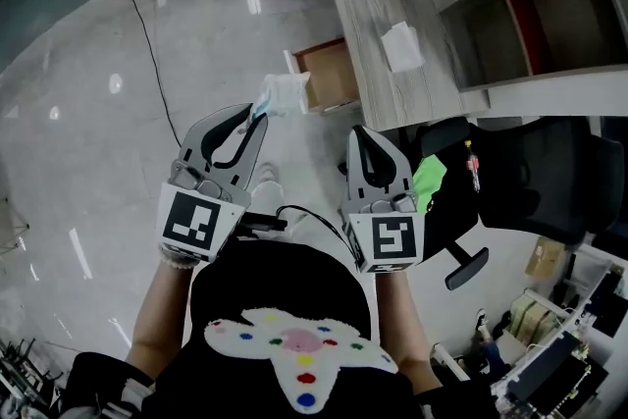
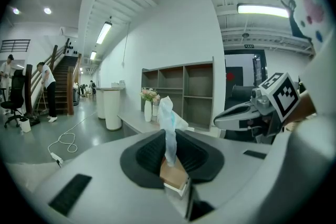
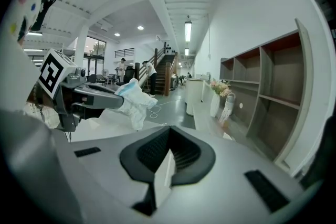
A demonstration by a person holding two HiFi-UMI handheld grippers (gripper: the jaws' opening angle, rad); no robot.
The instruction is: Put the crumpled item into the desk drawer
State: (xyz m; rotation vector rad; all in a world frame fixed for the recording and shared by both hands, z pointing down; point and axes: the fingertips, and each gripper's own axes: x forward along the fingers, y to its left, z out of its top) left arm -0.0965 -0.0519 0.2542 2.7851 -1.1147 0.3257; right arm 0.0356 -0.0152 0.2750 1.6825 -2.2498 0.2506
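left gripper (image 1: 257, 116) jaws gripped the crumpled item (image 1: 283, 94), right gripper (image 1: 369, 136) jaws closed, empty. best bet was getting squarely over the open drawer (image 1: 329, 74) before letting go.

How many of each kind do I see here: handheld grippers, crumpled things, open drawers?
Grey handheld two-jaw grippers: 2, the left gripper and the right gripper
Crumpled white-and-blue item: 1
Open brown wooden desk drawer: 1
Total: 4
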